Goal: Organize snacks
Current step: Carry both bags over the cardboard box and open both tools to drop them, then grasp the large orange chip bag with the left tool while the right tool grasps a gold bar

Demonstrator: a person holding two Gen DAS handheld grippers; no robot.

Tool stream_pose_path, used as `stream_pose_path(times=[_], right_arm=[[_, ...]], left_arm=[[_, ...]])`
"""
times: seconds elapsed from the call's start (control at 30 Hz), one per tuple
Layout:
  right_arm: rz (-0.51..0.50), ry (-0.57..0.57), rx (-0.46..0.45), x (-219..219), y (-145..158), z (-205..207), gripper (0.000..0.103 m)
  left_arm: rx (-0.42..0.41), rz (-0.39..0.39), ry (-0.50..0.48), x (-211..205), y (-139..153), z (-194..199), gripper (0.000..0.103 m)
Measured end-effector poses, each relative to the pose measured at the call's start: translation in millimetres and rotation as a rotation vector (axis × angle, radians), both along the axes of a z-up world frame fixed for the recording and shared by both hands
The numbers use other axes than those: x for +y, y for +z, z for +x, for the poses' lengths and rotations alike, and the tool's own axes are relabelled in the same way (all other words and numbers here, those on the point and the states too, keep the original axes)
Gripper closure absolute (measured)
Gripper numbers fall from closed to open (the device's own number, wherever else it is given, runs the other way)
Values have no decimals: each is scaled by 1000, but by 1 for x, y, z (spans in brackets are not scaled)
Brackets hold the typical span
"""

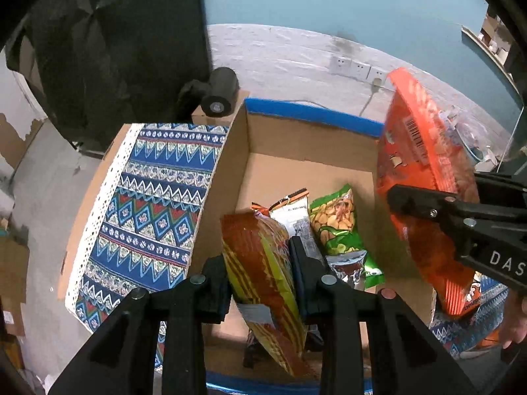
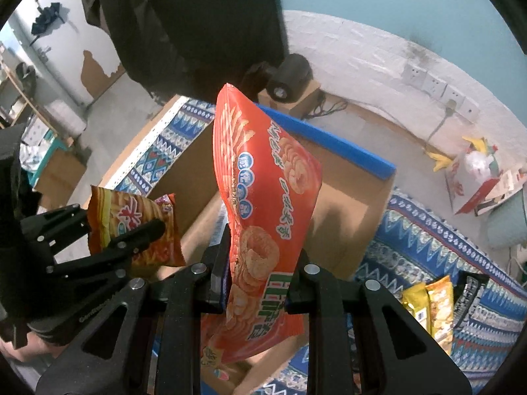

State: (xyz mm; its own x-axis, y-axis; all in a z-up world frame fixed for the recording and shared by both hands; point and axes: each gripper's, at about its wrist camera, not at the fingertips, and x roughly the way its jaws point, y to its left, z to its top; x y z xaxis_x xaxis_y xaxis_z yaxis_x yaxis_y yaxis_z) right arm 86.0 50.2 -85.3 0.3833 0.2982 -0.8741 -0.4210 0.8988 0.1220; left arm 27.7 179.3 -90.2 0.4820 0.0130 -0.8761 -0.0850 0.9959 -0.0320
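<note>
Pinching a red-and-yellow striped snack bag with the left gripper, jaws pressed in on both sides of it, hanging tilted over the open cardboard box. Showing up in the right wrist view too, same bag sticking out past the left gripper at the left edge.

Clamping a big orange-red ring-snack bag with the right gripper, jaws squeezed tight around its lower half, bag standing nearly upright and a bit crumpled at the pinch. Also hanging over the box, toward its right wall going by the left wrist view, where the same bag and right gripper are coming in from the right.

Already lying on the box floor: a green peanut packet and a white-and-orange packet, side by side and touching. Box rim edged with blue tape.

Sitting on a blue patterned tablecloth, the box. Lying on that cloth to the right, outside the box, a couple of yellow snack packets. Black cylindrical thing perched on a small cardboard block behind the box, can't tell what it is.
</note>
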Motion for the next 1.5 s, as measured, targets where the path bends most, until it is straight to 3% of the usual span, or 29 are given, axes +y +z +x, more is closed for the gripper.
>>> stream_pose_path(times=[0.07, 0.17, 0.4, 0.63, 0.7, 0.87, 0.93, 1.13, 1.5], right_arm=[[-5, -2, 11, 1, -3, 1, 73], [-15, -12, 3, -2, -3, 1, 54], [-22, -39, -11, -25, 8, -4, 47], [-67, -50, -57, -60, 20, -17, 40], [-79, -56, -64, -76, 22, -23, 40], [-106, -79, -69, -112, 24, -35, 40], [-108, -96, -68, -129, 24, -40, 40], [-120, -154, -52, -178, 17, -56, 39], [-166, -229, 4, -251, -19, -80, 37]], left_arm=[[6, 9, 0, -1, -1, 0, 67], [14, 23, 4, -3, -2, 0, 44], [8, 51, 0, -16, 5, 0, 35], [1, 76, -41, -54, 25, 3, 34], [-18, 60, -45, -70, 33, 2, 27], [-40, 95, -112, -120, 45, 0, 24], [-41, 77, -124, -138, 46, -1, 22], [3, 12, -140, -177, 29, -2, 22], [120, -37, -177, -234, -16, -7, 22]])
